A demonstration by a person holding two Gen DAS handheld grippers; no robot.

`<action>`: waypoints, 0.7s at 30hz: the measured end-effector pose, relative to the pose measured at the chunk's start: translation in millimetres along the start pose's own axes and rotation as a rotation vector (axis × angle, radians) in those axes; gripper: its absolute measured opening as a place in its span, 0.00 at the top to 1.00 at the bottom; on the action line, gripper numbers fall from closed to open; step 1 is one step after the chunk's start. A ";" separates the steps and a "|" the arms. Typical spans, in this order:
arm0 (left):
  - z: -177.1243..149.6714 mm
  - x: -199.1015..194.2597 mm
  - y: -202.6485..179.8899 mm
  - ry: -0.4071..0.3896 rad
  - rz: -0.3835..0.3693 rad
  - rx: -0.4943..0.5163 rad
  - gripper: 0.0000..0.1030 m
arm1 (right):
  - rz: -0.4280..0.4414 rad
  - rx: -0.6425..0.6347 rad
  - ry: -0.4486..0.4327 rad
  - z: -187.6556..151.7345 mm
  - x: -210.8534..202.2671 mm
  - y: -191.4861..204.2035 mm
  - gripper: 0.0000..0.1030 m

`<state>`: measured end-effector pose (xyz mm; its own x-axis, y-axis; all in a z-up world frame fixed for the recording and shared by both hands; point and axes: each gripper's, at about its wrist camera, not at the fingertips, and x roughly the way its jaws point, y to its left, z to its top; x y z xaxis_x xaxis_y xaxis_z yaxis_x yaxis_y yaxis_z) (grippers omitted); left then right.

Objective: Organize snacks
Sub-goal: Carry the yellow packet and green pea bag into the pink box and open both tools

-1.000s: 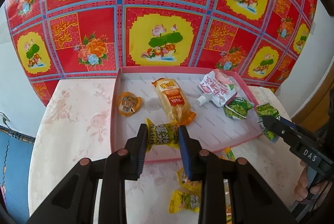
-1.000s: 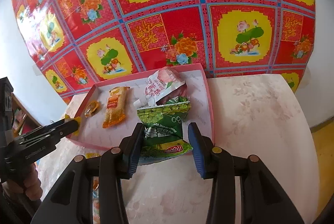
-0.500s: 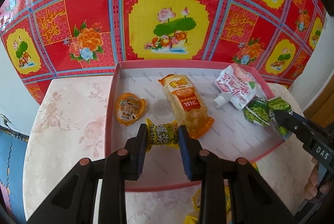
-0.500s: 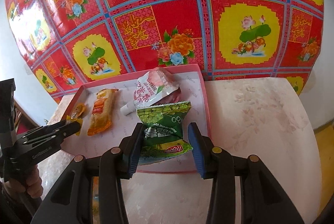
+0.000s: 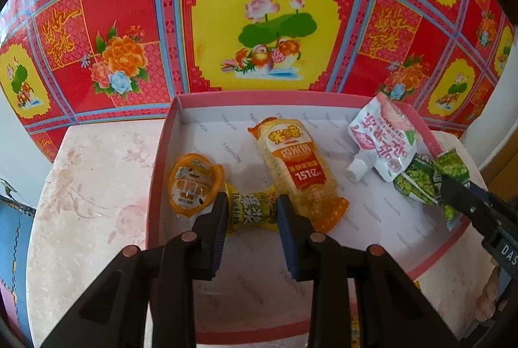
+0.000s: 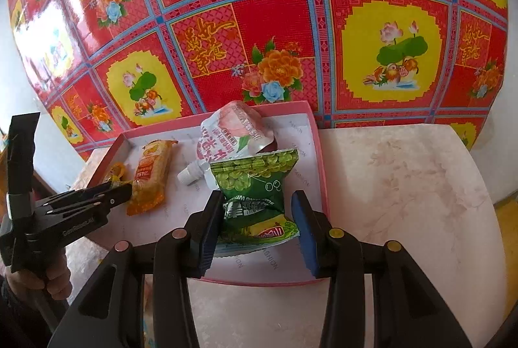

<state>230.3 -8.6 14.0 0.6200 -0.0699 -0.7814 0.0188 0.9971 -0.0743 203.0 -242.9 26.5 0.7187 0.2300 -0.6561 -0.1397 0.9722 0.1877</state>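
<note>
A pink-rimmed tray [image 5: 162,153] holds an orange jelly cup [image 5: 194,186], an orange rice-cracker pack [image 5: 294,166] and a white-pink spout pouch [image 5: 385,144]. My left gripper [image 5: 249,212] is shut on a small yellow candy pack [image 5: 251,212], low over the tray between the cup and the cracker pack. My right gripper [image 6: 257,215] is shut on a green pea snack bag [image 6: 255,186], held over the tray's right part in front of the pouch [image 6: 233,134]. The right gripper also shows in the left wrist view [image 5: 453,192].
The tray [image 6: 320,153] sits on a pale marbled table [image 6: 404,186] against a red and yellow patterned wall covering [image 5: 259,24]. Yellow snack packs lie on the table below the tray's near edge [image 5: 354,325], mostly hidden.
Both grippers have moved forward over the tray, carrying their packs. The yellow candy pack now sits between the jelly cup and the cracker pack.
</note>
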 end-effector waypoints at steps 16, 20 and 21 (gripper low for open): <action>5.5 7.5 3.6 0.010 0.015 0.008 0.63 | 0.001 0.017 0.010 -0.4 9.9 -1.5 0.57; 5.7 9.4 4.9 0.009 0.018 0.018 0.61 | -0.001 0.012 0.007 0.1 10.3 -1.3 0.57; 5.3 9.8 3.4 0.008 0.018 0.021 0.59 | -0.002 0.013 0.007 -0.2 10.2 -1.3 0.57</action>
<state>240.6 -5.8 9.4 0.6141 -0.0523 -0.7875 0.0246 0.9986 -0.0472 210.3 -241.8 19.4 0.7143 0.2288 -0.6614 -0.1301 0.9720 0.1958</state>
